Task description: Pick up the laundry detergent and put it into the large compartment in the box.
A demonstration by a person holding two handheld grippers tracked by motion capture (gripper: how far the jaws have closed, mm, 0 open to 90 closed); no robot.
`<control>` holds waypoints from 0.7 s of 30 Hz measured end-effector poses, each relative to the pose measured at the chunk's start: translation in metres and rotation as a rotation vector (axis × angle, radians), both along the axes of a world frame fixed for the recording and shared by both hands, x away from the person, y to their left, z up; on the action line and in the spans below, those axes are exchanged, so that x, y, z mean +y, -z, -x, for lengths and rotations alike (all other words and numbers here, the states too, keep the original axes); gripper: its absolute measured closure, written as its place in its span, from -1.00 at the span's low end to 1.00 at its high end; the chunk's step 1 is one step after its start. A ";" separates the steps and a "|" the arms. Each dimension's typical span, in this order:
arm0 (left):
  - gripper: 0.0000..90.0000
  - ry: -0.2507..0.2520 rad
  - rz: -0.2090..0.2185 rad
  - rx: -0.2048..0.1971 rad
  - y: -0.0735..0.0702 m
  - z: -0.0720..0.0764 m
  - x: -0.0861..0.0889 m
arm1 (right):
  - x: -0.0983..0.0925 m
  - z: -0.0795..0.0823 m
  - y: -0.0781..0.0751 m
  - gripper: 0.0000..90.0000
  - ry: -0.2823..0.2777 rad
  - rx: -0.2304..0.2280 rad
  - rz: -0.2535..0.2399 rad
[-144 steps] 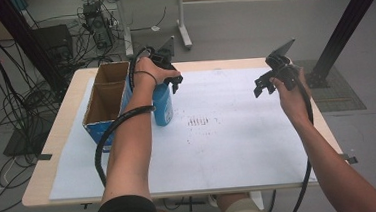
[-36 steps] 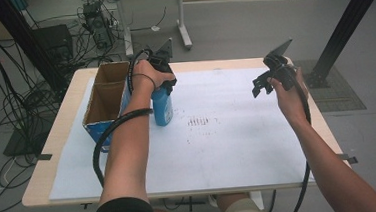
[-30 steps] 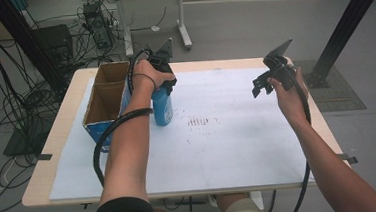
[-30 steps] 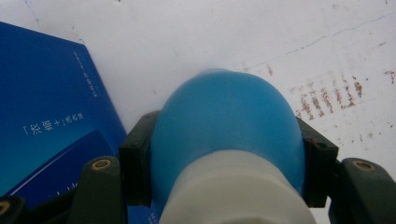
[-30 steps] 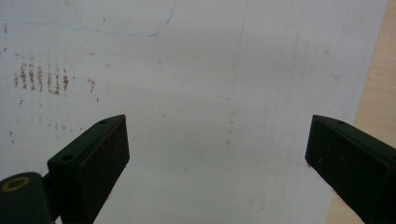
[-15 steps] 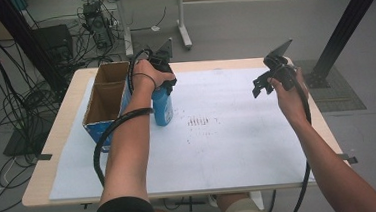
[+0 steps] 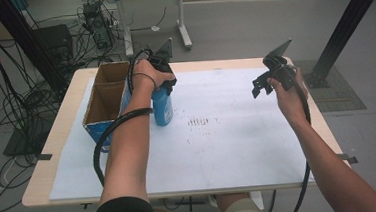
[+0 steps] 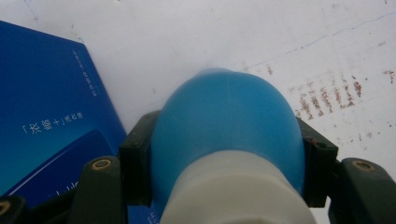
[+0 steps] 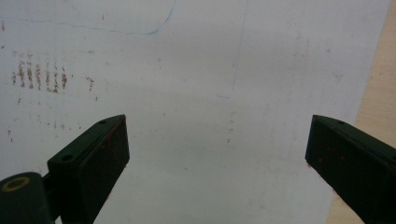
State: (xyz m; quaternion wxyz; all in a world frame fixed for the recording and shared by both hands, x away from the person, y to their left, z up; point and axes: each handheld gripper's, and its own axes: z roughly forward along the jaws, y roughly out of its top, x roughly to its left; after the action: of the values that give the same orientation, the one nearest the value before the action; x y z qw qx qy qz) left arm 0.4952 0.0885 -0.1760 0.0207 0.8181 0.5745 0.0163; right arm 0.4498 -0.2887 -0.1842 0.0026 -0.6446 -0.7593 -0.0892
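A blue bottle (image 7: 162, 108) with a white neck stands upright on the white sheet (image 7: 228, 133), just right of a blue cardboard box (image 7: 104, 104). My left gripper (image 7: 163, 87) comes down on it from above and is shut on its top. In the left gripper view both pads clamp the blue bottle (image 8: 226, 135) at its shoulder, above the white neck. My right gripper (image 7: 260, 85) hangs in the air over the table's right side, open. In the right gripper view its fingers (image 9: 93, 158) stand wide apart with only the sheet below.
The open box (image 8: 42, 121) sits at the table's left, close against the bottle. Brown smudge marks (image 7: 198, 121) dot the sheet's middle. A bare wooden table edge (image 9: 373, 112) runs along the right. Cables and a black post surround the table.
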 end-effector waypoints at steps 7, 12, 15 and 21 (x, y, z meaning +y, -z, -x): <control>-0.16 -0.001 0.000 -0.001 0.000 0.000 0.000 | 0.001 0.000 0.000 -0.86 0.001 0.003 -0.001; -0.16 0.001 -0.001 0.001 0.000 0.000 0.000 | 0.000 -0.001 0.001 -0.86 0.002 0.005 -0.003; -0.16 -0.001 -0.001 0.000 0.000 0.000 0.000 | 0.000 0.000 0.002 -0.86 0.000 0.004 -0.003; -0.16 -0.003 -0.003 0.002 0.000 0.000 -0.001 | 0.001 -0.001 0.002 -0.86 0.002 0.008 -0.004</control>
State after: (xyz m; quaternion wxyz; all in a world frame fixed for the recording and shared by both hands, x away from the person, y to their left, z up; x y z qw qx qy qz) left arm 0.4953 0.0877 -0.1756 0.0189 0.8173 0.5757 0.0164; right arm 0.4506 -0.2882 -0.1865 0.0067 -0.6457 -0.7585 -0.0881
